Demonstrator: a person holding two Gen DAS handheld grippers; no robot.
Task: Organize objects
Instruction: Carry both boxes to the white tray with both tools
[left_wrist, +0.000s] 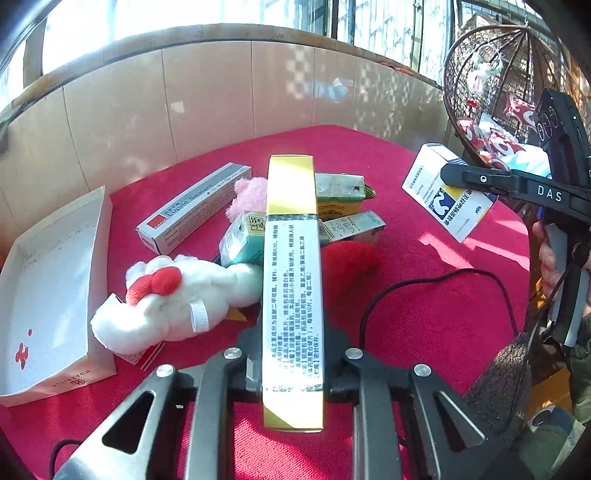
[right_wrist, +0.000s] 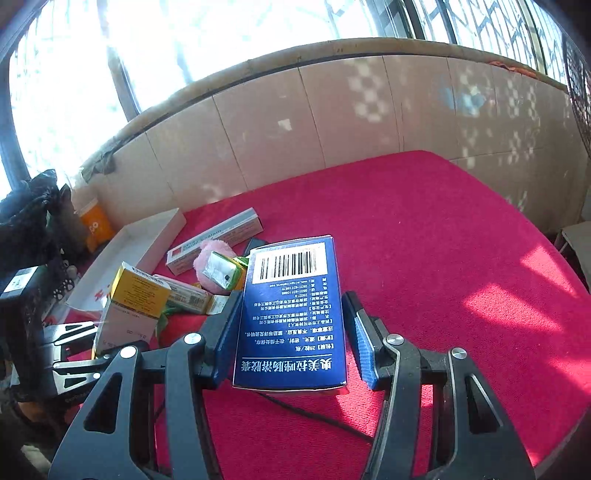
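Left hand-held gripper (left_wrist: 291, 369) clamped on a long yellow-and-white medicine box (left_wrist: 291, 280), lifted above the red bench (left_wrist: 424, 302). Right hand-held gripper (right_wrist: 291, 332) clamped on a blue box (right_wrist: 291, 314) with white print and a barcode, also clear of the bench. White tray (left_wrist: 48, 295) at the left edge, only red marks visible inside. Between them: sealant box (left_wrist: 192, 206), white plush toy (left_wrist: 173, 302), pink plush (left_wrist: 251, 195), small cartons (left_wrist: 340, 195).
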